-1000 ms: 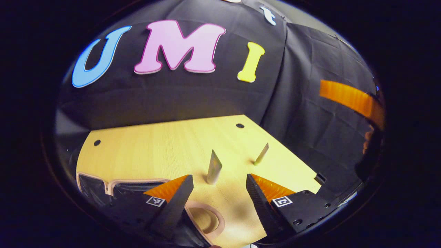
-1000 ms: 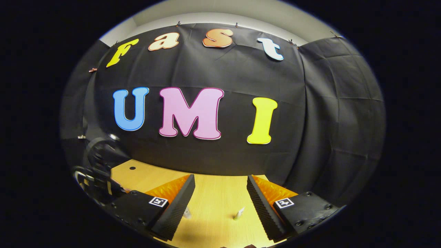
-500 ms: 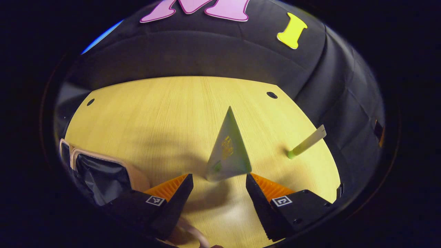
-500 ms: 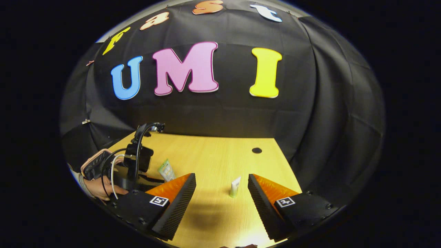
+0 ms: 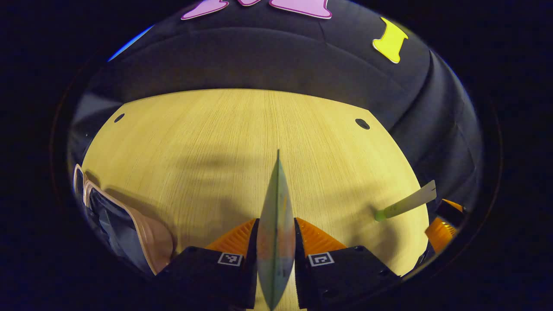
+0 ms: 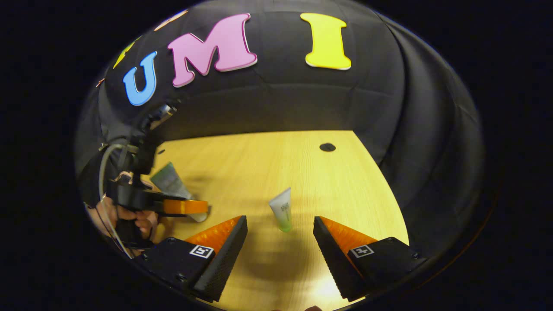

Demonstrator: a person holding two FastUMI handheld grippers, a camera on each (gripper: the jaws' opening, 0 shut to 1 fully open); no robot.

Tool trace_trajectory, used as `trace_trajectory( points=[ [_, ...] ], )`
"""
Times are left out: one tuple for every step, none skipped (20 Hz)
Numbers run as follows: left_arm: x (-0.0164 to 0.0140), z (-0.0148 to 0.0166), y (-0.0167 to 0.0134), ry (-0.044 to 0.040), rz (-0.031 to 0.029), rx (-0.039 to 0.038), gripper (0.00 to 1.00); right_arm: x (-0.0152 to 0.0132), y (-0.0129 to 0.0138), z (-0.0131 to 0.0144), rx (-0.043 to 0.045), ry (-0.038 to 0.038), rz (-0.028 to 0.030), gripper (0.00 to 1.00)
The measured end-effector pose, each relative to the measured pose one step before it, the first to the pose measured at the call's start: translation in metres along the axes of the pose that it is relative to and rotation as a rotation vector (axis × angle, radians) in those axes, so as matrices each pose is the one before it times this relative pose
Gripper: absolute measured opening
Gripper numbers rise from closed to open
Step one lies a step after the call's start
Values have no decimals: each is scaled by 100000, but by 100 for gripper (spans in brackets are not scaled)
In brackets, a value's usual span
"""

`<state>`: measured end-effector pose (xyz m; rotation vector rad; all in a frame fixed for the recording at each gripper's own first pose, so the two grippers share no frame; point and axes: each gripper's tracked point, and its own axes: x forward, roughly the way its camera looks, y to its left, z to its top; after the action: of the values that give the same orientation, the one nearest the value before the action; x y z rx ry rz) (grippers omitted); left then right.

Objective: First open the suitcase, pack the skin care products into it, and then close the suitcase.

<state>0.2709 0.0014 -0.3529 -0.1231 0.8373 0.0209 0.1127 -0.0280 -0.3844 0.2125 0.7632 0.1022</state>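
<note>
The left tongs [image 5: 275,250] are clenched on a tube [image 5: 275,216], both fingers pressing its flat sides; it stands cap-down on the desk [image 5: 242,129]. Left of this tube, the open suitcase [image 5: 129,224] lies at the desk's edge. To its right a small tube [image 5: 406,203] stands on its green cap. In the right gripper view, the right tongs [image 6: 280,242] are released, fingers spread wide and holding nothing, with the small tube [image 6: 281,208] just ahead between them. Farther left, a hand [image 6: 129,220] holds the left tongs [image 6: 185,207] on the tube [image 6: 170,183].
</note>
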Motion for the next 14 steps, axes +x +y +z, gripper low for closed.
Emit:
trace_trajectory(
  points=[
    [-1174, -311, 273, 433, 152, 712, 41, 1212, -227, -598, 802, 2286, 138, 98],
    [-1213, -89, 283, -327, 444, 614, 41, 1377, -92, -88, 1766, 685, 446, 98],
    [-1408, -100, 219, -296, -148, 256, 41, 1380, -26, -38, 1616, -38, 27, 99],
    [-1544, -81, 303, -609, -112, -62, 41, 1295, 210, 13, 1323, -57, 443, 98],
    [-1457, -157, 522, -725, 267, 241, 41, 1163, -29, -216, -103, 629, -863, 98],
    [-1438, -145, 657, -57, 832, 188, 41, 1075, 232, -740, 665, 2783, 546, 93],
    [-1392, -385, 914, 640, 693, -696, 43, 363, -406, -693, 219, 3447, -1776, 81],
    [-1427, -368, 882, 803, 33, -1929, 41, -177, 510, 939, 2514, -3123, 1489, 53],
    [-1484, -489, 1035, 591, 202, -1230, 41, -472, 1197, -47, 893, 281, 3997, 26],
    [-1289, -418, 1597, 166, 2303, -255, 40, -453, 765, 96, -772, -388, 1802, 30],
    [-968, -451, 1888, 896, 3254, -2, 41, -809, 893, 32, -1415, -85, 1966, 30],
    [-979, -702, 2024, 1122, 2866, -699, 38, -1158, 1414, -13, -1525, 411, 2821, 30],
    [-899, -667, 1718, 819, 1699, -1670, 41, -1244, 1532, -89, -2246, -24, 2325, 30],
    [-547, -711, 1644, 780, 1204, -1933, 41, -1238, 1830, -207, -2975, -137, 2615, 30]
  ],
)
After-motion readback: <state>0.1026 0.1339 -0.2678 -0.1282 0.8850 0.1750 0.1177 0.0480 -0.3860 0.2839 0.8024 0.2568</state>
